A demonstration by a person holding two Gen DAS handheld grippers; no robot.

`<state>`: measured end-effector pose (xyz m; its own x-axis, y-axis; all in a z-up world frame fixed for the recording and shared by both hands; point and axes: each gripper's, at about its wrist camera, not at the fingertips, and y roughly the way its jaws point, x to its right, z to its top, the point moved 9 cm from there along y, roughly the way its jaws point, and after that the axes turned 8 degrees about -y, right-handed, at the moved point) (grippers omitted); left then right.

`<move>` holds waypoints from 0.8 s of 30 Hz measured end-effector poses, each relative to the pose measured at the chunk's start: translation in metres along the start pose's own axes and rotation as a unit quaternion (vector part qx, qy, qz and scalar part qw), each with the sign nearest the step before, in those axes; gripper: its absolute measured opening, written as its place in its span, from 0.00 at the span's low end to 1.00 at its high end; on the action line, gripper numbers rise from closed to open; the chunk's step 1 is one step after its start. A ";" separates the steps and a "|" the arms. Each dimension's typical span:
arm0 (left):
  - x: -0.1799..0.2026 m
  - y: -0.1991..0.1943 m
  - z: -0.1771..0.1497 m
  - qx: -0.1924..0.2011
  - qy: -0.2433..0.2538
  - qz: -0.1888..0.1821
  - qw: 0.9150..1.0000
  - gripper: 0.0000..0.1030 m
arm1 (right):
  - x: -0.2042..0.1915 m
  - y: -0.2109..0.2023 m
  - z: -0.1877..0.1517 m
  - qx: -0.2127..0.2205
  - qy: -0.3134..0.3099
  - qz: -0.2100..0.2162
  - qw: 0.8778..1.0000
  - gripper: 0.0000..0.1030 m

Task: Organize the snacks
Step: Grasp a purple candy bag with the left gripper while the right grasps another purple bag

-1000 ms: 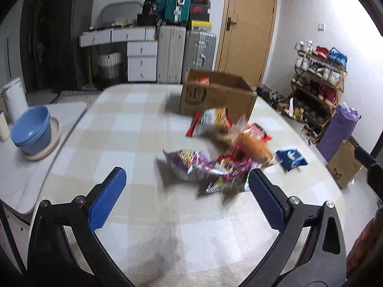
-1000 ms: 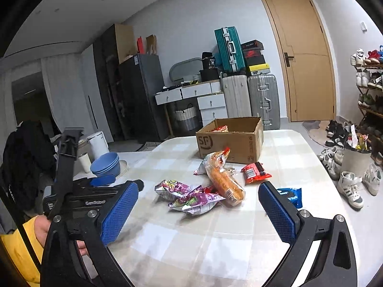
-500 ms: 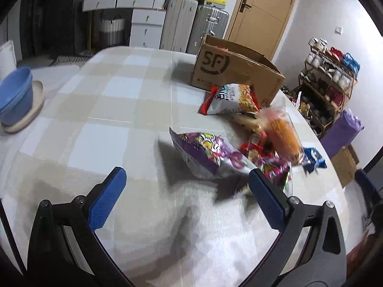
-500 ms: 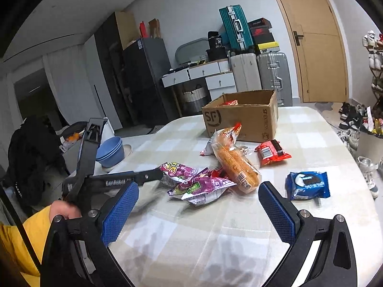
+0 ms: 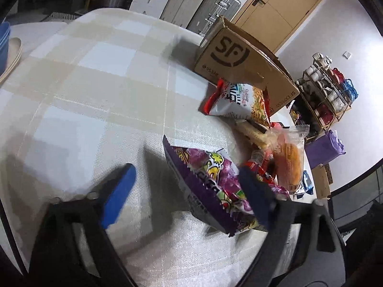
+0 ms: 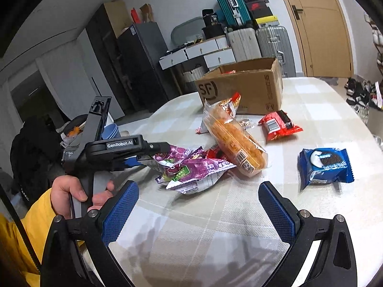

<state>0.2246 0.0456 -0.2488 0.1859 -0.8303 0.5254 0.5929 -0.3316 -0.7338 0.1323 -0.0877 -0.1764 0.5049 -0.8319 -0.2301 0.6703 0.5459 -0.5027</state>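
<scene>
Snacks lie heaped near the middle of the table (image 6: 311, 110), just in front of the cardboard box (image 6: 241, 88) toward its far edge.
The left gripper (image 5: 189, 189) has just been closing around the purple snack bag (image 5: 210, 184), its pads not yet pressing; the right gripper (image 6: 198, 205) hangs released over bare cloth. The crinkly bag could slip out or drag the second purple packet (image 6: 201, 169) and bread pack (image 6: 237, 143) along. Only something red shows inside the box.
</scene>
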 end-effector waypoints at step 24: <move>-0.008 -0.034 -0.006 0.024 0.058 -0.033 0.997 0.21 | -0.017 0.056 0.001 -0.065 0.060 0.055 0.995 0.99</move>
<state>0.1979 0.0607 -0.2305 0.0547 -0.8551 0.5156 0.6385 -0.3671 -0.6765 0.1613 -0.0428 -0.1997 0.4980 -0.7783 -0.3825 0.5355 0.6229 -0.5703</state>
